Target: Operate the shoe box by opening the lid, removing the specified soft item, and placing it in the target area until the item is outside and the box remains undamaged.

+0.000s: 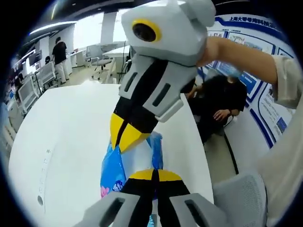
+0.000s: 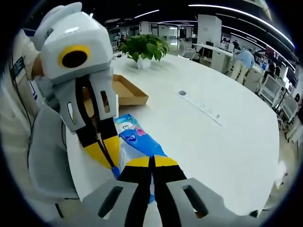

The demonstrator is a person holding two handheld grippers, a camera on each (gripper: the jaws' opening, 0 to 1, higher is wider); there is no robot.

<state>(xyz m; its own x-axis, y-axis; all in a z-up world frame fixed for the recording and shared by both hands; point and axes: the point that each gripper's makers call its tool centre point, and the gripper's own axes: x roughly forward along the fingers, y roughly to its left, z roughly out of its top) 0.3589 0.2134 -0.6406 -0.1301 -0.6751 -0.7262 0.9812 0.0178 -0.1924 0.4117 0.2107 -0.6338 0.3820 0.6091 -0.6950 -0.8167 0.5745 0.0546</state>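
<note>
The soft item is a blue plastic pack (image 1: 112, 174) with pink print, lying on the white table (image 1: 66, 132). In the left gripper view my left gripper (image 1: 154, 176) is shut with its yellow tips on the pack's near end. The right gripper (image 1: 126, 138) comes down from above, shut on the far end. In the right gripper view my right gripper (image 2: 152, 163) is shut over the blue pack (image 2: 136, 136), and the left gripper (image 2: 107, 153) pinches its left edge. The brown shoe box (image 2: 127, 93) lies open behind the pack, apart from it.
A potted plant (image 2: 142, 46) stands behind the box. A socket strip (image 2: 201, 108) runs along the table's middle. A seated person (image 1: 222, 97) and a grey chair (image 1: 244, 198) are beside the table's edge. Desks, chairs and standing people (image 1: 60, 56) fill the room beyond.
</note>
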